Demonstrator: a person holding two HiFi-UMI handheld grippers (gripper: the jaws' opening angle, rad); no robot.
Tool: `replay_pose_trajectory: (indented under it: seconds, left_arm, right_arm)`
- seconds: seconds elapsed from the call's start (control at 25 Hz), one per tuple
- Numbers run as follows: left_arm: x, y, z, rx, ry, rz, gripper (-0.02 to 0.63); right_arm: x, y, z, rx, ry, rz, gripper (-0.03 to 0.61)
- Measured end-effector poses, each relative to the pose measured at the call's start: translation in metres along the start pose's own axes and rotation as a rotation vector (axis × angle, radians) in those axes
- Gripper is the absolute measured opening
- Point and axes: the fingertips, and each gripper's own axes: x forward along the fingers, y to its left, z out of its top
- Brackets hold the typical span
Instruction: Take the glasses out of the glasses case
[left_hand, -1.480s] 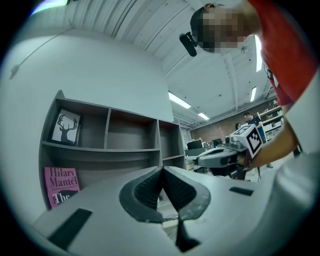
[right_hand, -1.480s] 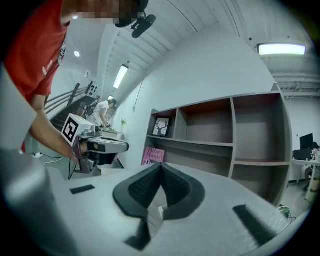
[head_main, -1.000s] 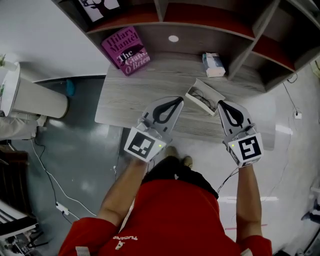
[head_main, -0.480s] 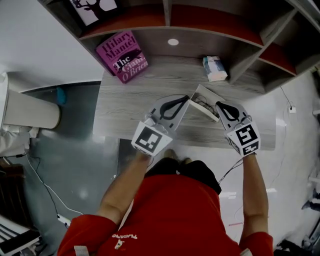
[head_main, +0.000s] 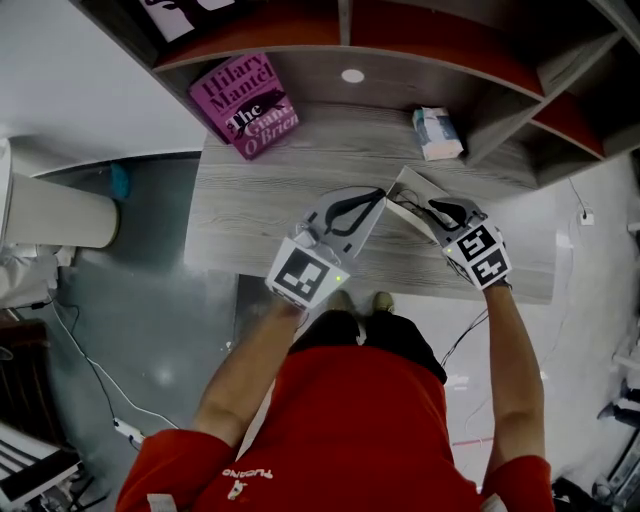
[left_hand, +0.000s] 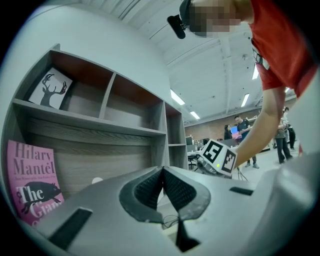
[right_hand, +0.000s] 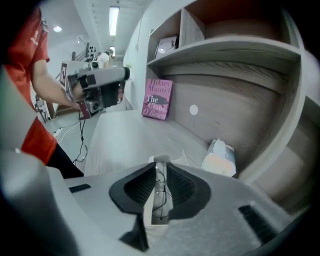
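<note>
The right gripper is clamping its jaws shut on the open white glasses case, and the thin-framed glasses are lying inside it. The case is sitting over the wooden desk, near its front. The left gripper is hovering just beside the case, its jaws pressed together on nothing. A pink Hilary Mantel book is resting at the desk's back left.

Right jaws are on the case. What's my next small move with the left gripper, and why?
Probably open the left gripper and ease it toward the glasses. Its jaws are together and empty, just short of the case, so they cannot take the frame as they stand. The right gripper looks closed on the glasses case, with the glasses lying inside.
</note>
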Motion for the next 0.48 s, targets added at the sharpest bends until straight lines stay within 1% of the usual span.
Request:
replay_pose_trajectory:
  seconds: [0.24,0.36,0.48]
  left_arm:
    - [-0.002,0.006,-0.011,-0.011,0.026,0.037,0.011]
    - [-0.003,0.008,-0.018,-0.009,0.022,0.049,0.011]
    - [-0.003,0.011,-0.019,-0.019,0.035,0.053,0.011]
  right_arm:
    - [0.025,-0.002,-0.018,-0.03,0.122,0.06,0.078]
    - [0.032,-0.003,-0.025,-0.024,0.171,0.085,0.086]
    - [0.039,-0.005,-0.033,-0.036,0.209,0.099,0.086]
